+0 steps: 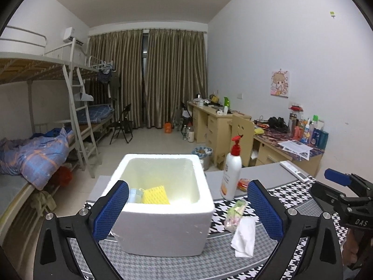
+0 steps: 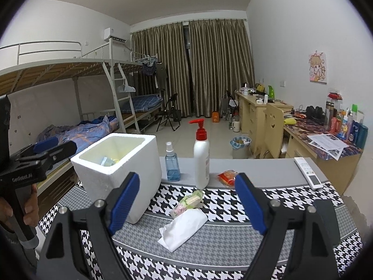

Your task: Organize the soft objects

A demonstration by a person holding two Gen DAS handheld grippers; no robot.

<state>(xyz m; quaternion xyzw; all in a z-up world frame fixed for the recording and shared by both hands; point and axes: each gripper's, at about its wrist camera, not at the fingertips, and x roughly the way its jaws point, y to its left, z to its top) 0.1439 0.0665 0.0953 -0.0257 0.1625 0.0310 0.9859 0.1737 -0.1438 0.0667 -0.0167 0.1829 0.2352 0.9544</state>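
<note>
Sponge in unmarked foam box

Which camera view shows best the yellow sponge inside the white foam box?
The left wrist view: it looks down into the foam box, so the yellow sponge lies plainly visible. In the right wrist view the box wall hides nearly all of it.

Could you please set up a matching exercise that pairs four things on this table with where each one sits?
Things:
1. yellow sponge
2. white tissue
3. pump bottle
4. remote control

Places:
A. standing upright on the grey strip, right of the blue spray bottle
B. lying flat near the table's far right edge
C. inside the white foam box
D. lying crumpled on the patterned cloth, in front of the box's right side

Pairs: 1-C, 2-D, 3-A, 4-B
</note>
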